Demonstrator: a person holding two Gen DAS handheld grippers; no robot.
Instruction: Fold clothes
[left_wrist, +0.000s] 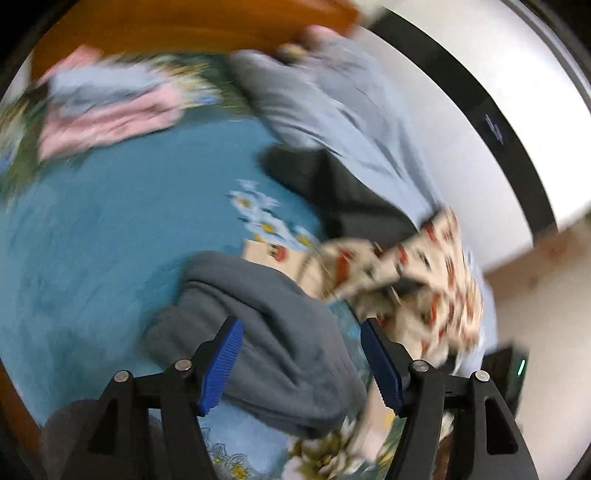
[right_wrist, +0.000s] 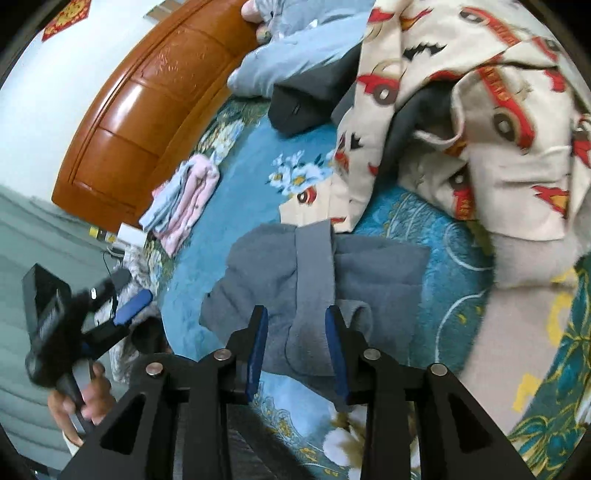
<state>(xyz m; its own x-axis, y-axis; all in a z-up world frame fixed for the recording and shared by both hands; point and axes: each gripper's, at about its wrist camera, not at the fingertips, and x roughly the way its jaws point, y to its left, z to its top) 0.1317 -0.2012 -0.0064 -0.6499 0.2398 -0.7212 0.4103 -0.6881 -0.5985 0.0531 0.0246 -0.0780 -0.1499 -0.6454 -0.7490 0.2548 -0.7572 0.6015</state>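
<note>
Your grey garment (right_wrist: 314, 288) lay rumpled on the blue bed; the car-print one (right_wrist: 480, 122) (cream, crumpled) sat heaped just beyond it.

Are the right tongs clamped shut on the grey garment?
No, the right tongs are open, their blue pads standing apart either side of the grey garment.

Motion blur smears the left wrist view; car-print garment (right_wrist: 480, 122) runs off frame.
</note>
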